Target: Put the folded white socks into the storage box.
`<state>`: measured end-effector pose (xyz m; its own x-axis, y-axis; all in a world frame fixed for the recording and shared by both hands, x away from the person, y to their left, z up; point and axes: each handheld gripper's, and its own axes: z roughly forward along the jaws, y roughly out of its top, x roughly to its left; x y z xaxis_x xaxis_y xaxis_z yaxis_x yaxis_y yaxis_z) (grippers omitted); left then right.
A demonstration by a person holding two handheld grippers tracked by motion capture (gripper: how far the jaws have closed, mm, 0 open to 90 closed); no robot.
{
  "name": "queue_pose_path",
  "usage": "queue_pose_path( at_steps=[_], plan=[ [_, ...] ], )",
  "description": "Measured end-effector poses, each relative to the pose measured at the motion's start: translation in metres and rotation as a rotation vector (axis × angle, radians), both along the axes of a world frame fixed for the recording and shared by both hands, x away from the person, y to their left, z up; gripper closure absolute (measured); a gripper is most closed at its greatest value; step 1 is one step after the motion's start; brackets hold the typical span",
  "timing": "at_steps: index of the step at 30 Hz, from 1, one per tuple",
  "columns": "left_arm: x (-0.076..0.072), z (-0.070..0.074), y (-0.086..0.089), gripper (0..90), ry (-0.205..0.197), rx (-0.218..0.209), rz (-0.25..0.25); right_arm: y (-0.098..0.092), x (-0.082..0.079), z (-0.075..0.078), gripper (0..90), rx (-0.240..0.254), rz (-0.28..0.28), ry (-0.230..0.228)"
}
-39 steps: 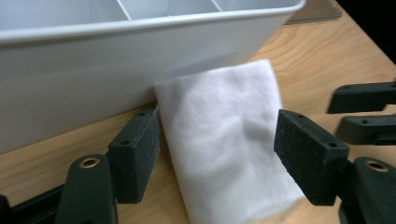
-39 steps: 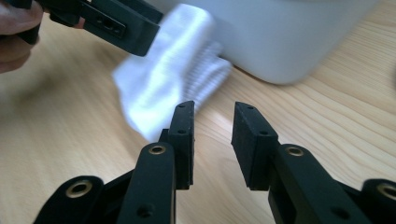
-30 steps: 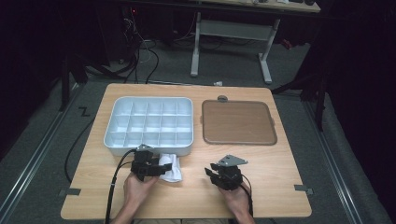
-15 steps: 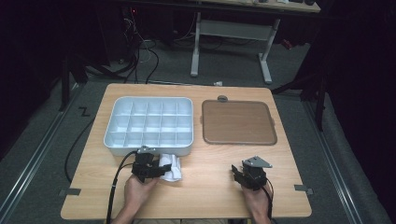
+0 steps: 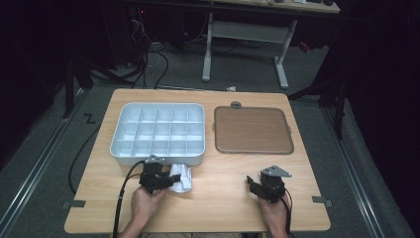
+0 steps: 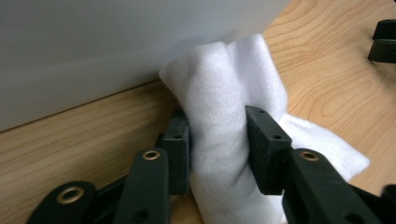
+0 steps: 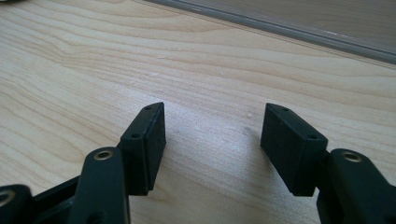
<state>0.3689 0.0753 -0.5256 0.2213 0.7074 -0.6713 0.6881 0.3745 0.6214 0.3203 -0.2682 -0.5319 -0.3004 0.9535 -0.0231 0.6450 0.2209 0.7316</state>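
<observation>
Left tongs [image 6: 217, 140] have just been closing and are now pinched on the white cloth [image 6: 229, 107], a bunched fold squeezed between both pads; the cloth is seen at the near edge of the grey compartment tray [image 5: 158, 130], left-near part of the wooden surface [image 5: 218, 198]. Right tongs [image 7: 212, 140] have just been opening, jaws now wide with nothing between them, and have been shifted right since a second ago, away from the cloth. Judged: cloth handed to left side alone, ready for lifting or wiping; brown tray [image 5: 252, 130] untouched, far right.

One white cloth [image 6: 224, 121] between the left jaws, one grey divided tray [image 5: 158, 130] just beyond, one brown lid [image 5: 251, 130], two grippers.
</observation>
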Motion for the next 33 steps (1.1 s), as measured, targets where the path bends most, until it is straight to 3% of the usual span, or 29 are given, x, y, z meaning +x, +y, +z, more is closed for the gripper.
queue_pose_path(
  at_steps=[5,9,21,33],
  plan=[
    [-0.001,0.001,0.000,68.3,0.001,-0.006,0.000,0.000,0.000,0.000,40.2,0.005,-0.003,0.003],
    [-0.002,0.002,-0.002,70.4,-0.016,0.023,-0.013,0.000,0.000,0.000,39.7,0.009,-0.003,0.003],
    [-0.009,0.011,-0.002,72.5,-0.014,0.023,-0.023,0.000,0.000,0.000,37.7,0.011,0.006,0.006],
    [-0.018,0.022,0.002,72.7,-0.039,0.028,-0.072,0.001,0.000,0.000,36.9,0.003,0.010,0.006]
  ],
)
